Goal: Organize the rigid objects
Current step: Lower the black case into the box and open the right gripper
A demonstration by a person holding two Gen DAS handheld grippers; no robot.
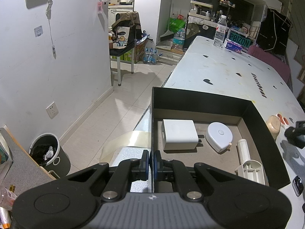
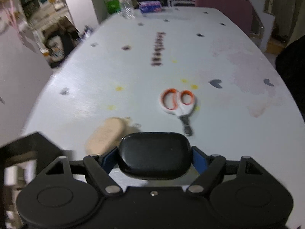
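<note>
Behind the worktop (image 1: 219,66), a sign (image 1: 239,40) reads "P0IZON", while the left tongs (image 1: 152,162) pinch the wall of the box (image 1: 200,103) holding a charger (image 1: 179,137), and the right tongs (image 2: 154,157) clamp a black case (image 2: 154,154) near scissors (image 2: 178,103).

The black case (image 2: 154,155) looks like smooth, shiny plastic. The box (image 1: 255,114) is matt black card, brown inside. The charger (image 1: 179,137) is smooth white plastic. The scissors (image 2: 178,103) have plastic handles.
</note>
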